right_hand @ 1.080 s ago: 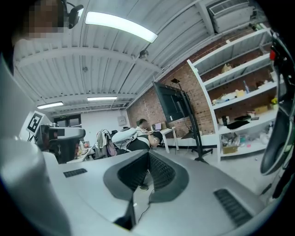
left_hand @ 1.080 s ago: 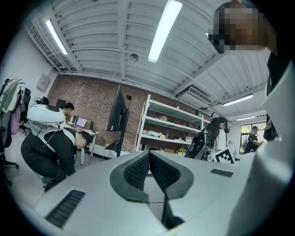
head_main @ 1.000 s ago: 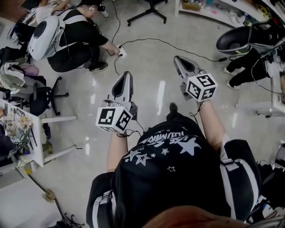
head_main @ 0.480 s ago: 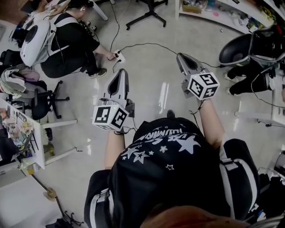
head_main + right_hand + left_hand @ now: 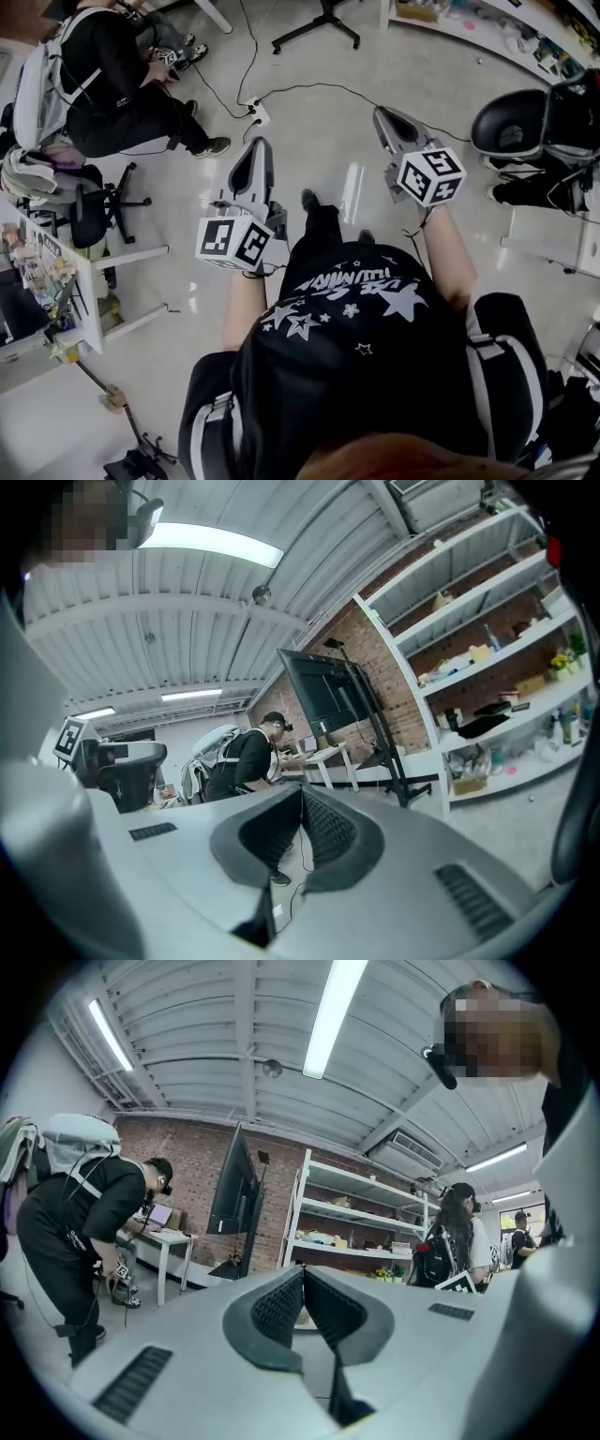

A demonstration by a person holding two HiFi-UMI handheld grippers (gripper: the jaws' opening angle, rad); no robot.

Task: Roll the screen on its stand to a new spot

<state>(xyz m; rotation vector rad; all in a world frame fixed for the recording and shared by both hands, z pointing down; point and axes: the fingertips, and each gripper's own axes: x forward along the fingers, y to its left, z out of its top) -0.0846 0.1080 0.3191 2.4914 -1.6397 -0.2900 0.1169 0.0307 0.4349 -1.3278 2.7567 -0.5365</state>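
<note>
The screen (image 5: 234,1180) is a dark flat panel on a black stand, seen edge-on ahead of the brick wall in the left gripper view. In the right gripper view the same screen (image 5: 330,697) leans on slanted black legs (image 5: 398,761) by the white shelves. It is far from both grippers. My left gripper (image 5: 255,150) (image 5: 303,1274) is shut and holds nothing. My right gripper (image 5: 384,114) (image 5: 302,794) is likewise shut and holds nothing. Both point forward over the floor at waist height.
A crouching person with a white backpack (image 5: 103,80) is at the front left, beside a power strip (image 5: 255,114) and trailing cables. An office chair (image 5: 94,202) and white table (image 5: 89,281) stand left. Black wheeled legs (image 5: 319,23), shelving (image 5: 469,23) and a black chair (image 5: 511,122) lie ahead and right.
The view has shifted forward over the floor; a foot now shows ahead of the body. The crouching person has slid toward the upper left. Both grippers stay shut.
</note>
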